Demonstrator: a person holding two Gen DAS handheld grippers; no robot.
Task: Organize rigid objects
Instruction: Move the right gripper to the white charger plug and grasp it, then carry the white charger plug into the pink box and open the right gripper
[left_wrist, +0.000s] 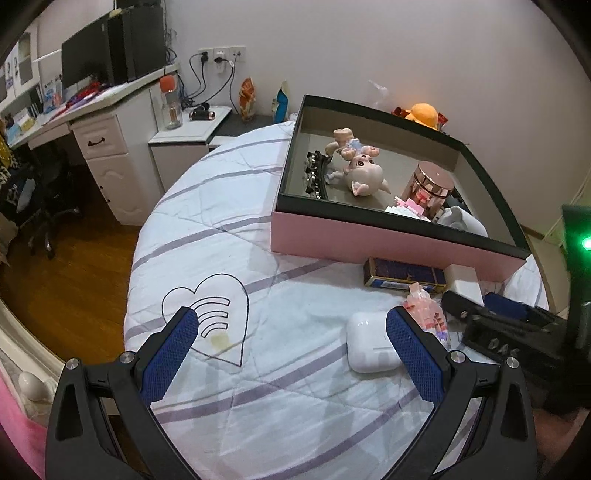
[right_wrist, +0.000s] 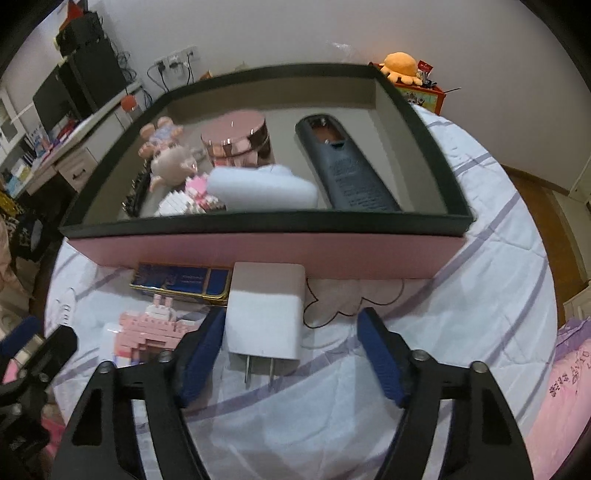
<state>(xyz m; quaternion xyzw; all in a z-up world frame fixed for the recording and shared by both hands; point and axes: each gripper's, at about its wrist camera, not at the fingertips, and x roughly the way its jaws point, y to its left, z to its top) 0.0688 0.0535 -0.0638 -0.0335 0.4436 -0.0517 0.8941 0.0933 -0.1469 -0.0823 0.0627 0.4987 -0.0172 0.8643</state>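
Observation:
A pink box with a black rim (right_wrist: 258, 254) sits on the bed and holds a pig figure (left_wrist: 364, 173), a rose-gold jar (left_wrist: 430, 184), a dark handset (right_wrist: 347, 166) and a white block model (right_wrist: 181, 206). In front of it lies a white plug charger (right_wrist: 264, 314), prongs toward me. My right gripper (right_wrist: 291, 314) is open around it: the left pad is at its side, the right pad stands well clear. My left gripper (left_wrist: 291, 317) hangs open and empty over the quilt, with a white earbud case (left_wrist: 369, 347) just inside its right finger.
A blue and gold tin (right_wrist: 177, 282) lies against the box front, with a pink block figure (right_wrist: 147, 332) beside it. The bed's edge drops to a wooden floor (left_wrist: 74, 280) on the left. A desk (left_wrist: 103, 140) and nightstand (left_wrist: 184, 136) stand beyond.

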